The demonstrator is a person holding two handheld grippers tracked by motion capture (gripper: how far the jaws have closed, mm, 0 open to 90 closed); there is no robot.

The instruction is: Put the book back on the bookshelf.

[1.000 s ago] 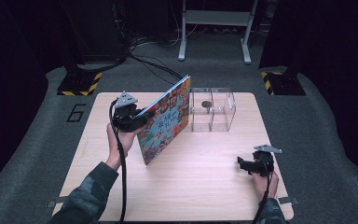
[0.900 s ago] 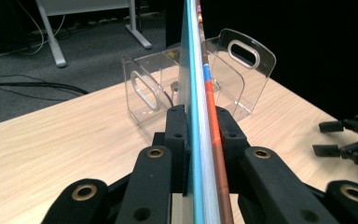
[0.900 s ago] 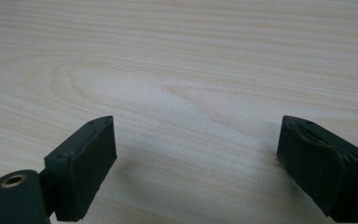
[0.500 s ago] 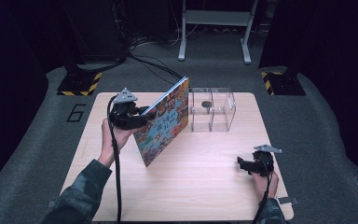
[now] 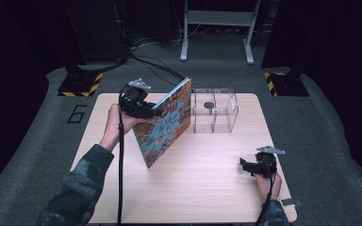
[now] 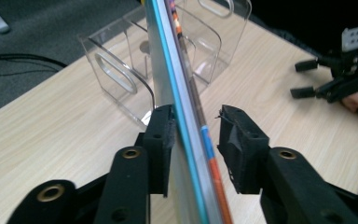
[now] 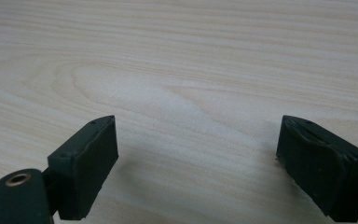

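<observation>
We see a pale wooden desk (image 5: 202,188) from above, with a picture book (image 5: 167,125) standing tilted near its middle, lower corner on the desk toward 6 o'clock and upper edge leaning toward 12. Our left gripper (image 5: 143,107) sits at the book's 9 o'clock side, up at its raised edge, held by the left hand (image 5: 118,120), whose camouflage sleeve (image 5: 78,186) comes in from 7 o'clock. In the left gripper view the book (image 6: 186,116) runs edge-on between the jaws of the left gripper (image 6: 196,135): the left jaw touches the blue cover, while a narrow gap shows between the right jaw and the book, so the gripper is slightly spread around it and not pinching.

Just beside the book at 3 o'clock stands a clear plastic organizer (image 5: 215,110) with two compartments; a small dark round thing (image 5: 209,105) lies in the left one. We cannot tell what it is. The same organizer (image 6: 121,79) rises behind the book in the left gripper view.

Our right gripper (image 5: 250,167) rests low over the desk near 4 o'clock, well apart from the book, held by the right hand (image 5: 266,181). The right gripper (image 7: 198,158) has its jaws spread wide over bare wood (image 7: 191,70), pinching nothing.
</observation>
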